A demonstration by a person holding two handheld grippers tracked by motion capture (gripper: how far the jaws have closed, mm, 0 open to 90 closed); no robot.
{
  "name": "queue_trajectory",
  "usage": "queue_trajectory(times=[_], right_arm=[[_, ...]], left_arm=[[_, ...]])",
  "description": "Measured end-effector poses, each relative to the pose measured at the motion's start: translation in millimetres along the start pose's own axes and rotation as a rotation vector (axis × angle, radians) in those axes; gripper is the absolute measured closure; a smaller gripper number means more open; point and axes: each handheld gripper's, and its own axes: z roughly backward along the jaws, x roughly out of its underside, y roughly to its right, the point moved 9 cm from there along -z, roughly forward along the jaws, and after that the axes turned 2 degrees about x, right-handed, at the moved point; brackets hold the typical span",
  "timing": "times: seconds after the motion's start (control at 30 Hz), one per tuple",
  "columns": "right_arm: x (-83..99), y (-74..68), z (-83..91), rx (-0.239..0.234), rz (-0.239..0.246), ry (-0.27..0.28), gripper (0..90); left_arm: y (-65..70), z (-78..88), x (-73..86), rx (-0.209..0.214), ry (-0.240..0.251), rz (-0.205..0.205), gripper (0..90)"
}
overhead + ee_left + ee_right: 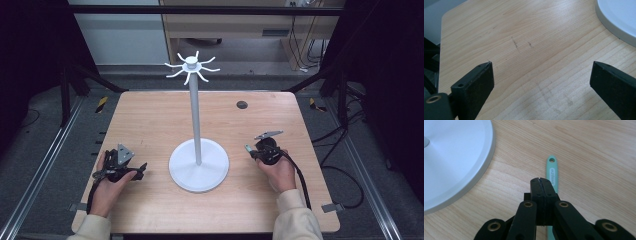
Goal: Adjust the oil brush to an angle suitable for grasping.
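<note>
Though my hands rest apart on the wooden table [150, 120] in the high view, the work sits at my right: my right gripper [252, 151] lies just right of the white stand's round base [199, 172], with a sliver of the mint-green handle [248, 148] at its tip. My left gripper [134, 170] lies on the other side of the base, near it but not touching.

In the left gripper view, my jaws stand wide apart with nothing between them but bare wood; the edge of the base [619, 22] curves in at the upper right corner.

In the right gripper view, my jaws are clenched together with no gap. The green handle [552, 173] runs under them and out beyond their tips, ending in a small hanging hole. I can't tell whether the shut jaws pinch it or merely lie above it. The rest of the utensil is hidden beneath my gripper.

I judge it light, stiff and rather slick, a slim plastic or silicone-coated piece lying flat on the wood, so it may skate away when nudged. I would grip it across the narrow handle, a little below the hole, keeping that hole free for one of the stand's hooks [192, 67].
</note>
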Motion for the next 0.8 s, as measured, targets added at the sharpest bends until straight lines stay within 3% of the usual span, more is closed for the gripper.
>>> queue_trajectory(times=[0.13, 0.33, 0.5, 0.53, 0.57, 0.8], right_arm=[[0.9, 3.2, 8.1, 0.031, 0.014, -0.022, 90.0], [9.7, 8.2, 15.1, 0.047, 0.016, -0.118, 89.3], [17.7, 8.1, 16.2, 0.055, 0.046, -0.222, 82.3], [17.7, 8.1, 16.2, 0.055, 0.046, -0.222, 82.3], [19.7, 7.9, 16.3, 0.058, 0.081, -0.262, 79.0], [22.0, 11.9, 15.9, 0.079, 0.099, -0.333, 69.9]], left_arm=[[-1.0, 0.3, 0.2, -0.004, 0.004, 0.005, 4.8], [-0.7, 0.1, 1.0, -0.005, -0.001, 0.004, 4.8], [0.0, 0.4, 1.2, -0.007, -0.003, 0.000, 4.8], [0.0, 0.4, 1.2, -0.007, -0.003, 0.000, 4.8], [0.0, 0.4, 1.2, -0.007, -0.002, 0.000, 4.7], [0.1, 0.1, 1.9, -0.006, -0.009, -0.008, 4.7]])
